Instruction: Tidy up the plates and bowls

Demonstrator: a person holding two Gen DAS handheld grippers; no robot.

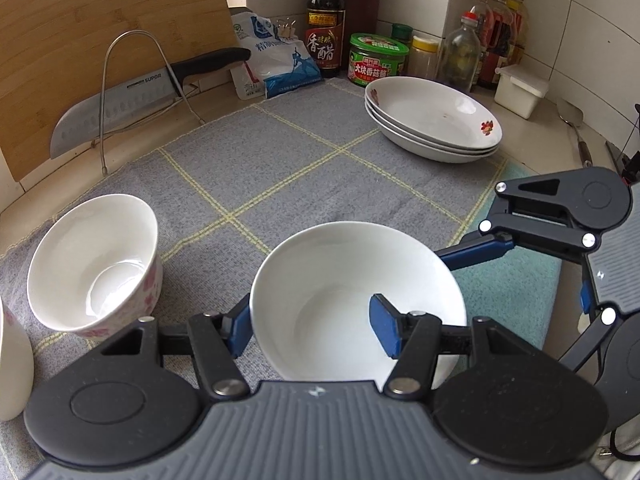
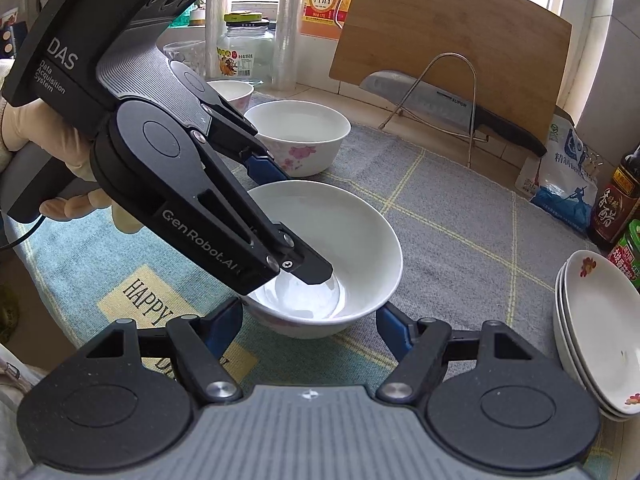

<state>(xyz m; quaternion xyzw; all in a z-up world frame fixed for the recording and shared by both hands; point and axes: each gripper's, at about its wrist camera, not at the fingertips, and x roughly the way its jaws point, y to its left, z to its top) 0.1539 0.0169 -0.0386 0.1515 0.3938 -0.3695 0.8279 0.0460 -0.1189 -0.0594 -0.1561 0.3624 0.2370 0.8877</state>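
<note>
Two grippers meet at one white bowl (image 1: 352,300) that stands near the front edge of the grey checked cloth (image 1: 280,168). The left gripper (image 1: 310,324) is closed on the near left part of the bowl's wall: one blue pad lies inside the bowl and the other presses from outside. In the right wrist view the same grip is seen from the side, with one black finger reaching down into the bowl. A gloved hand (image 2: 60,152) holds the handle of this gripper. The right gripper (image 2: 310,320) is partly open, with its two blue pads standing on either side of the bowl's base; I cannot tell if they touch it.

Left of the held bowl stands a second bowl with pink flowers (image 1: 96,264), close but apart. Three stacked plates (image 1: 434,118) sit far right on the cloth. Behind, a knife (image 1: 132,100) rests in a wire rack (image 1: 136,68) before a wooden board (image 1: 100,32).
</note>
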